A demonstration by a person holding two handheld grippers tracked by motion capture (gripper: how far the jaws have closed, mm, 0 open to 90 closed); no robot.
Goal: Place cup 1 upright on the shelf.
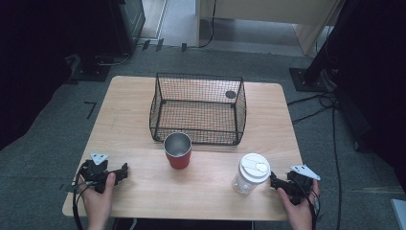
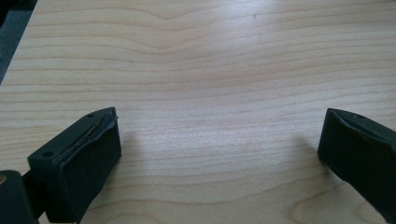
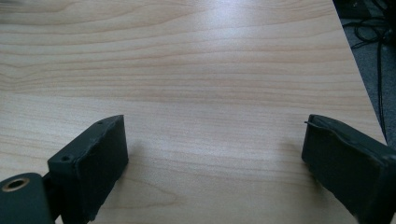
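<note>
- My left gripper (image 1: 123, 170), lower left of the high view, jaws apart over bare tabletop (image 1: 201, 187).
- My right gripper (image 1: 273, 180), lower right, jaws apart, just beside the lidded jar (image 1: 250, 174).
- Red cup (image 1: 177, 151) at centre, before the wire basket (image 1: 197, 108).

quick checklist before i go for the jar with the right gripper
1. Right gripper jaws open and empty: ok, bare wood between them in the right gripper view.
2. Clear plastic jar upright with its white lid on: ok.
3. Clear path from right gripper to jar: ok, the jar stands just beside the jaw tips, with nothing between.
4. Red cup out of the way: ok, it stands apart to the jar's left.
5. Left gripper parked, open and empty: ok, at the table's near left.
6. Wire basket free inside: ok, nothing lies in it.
</note>
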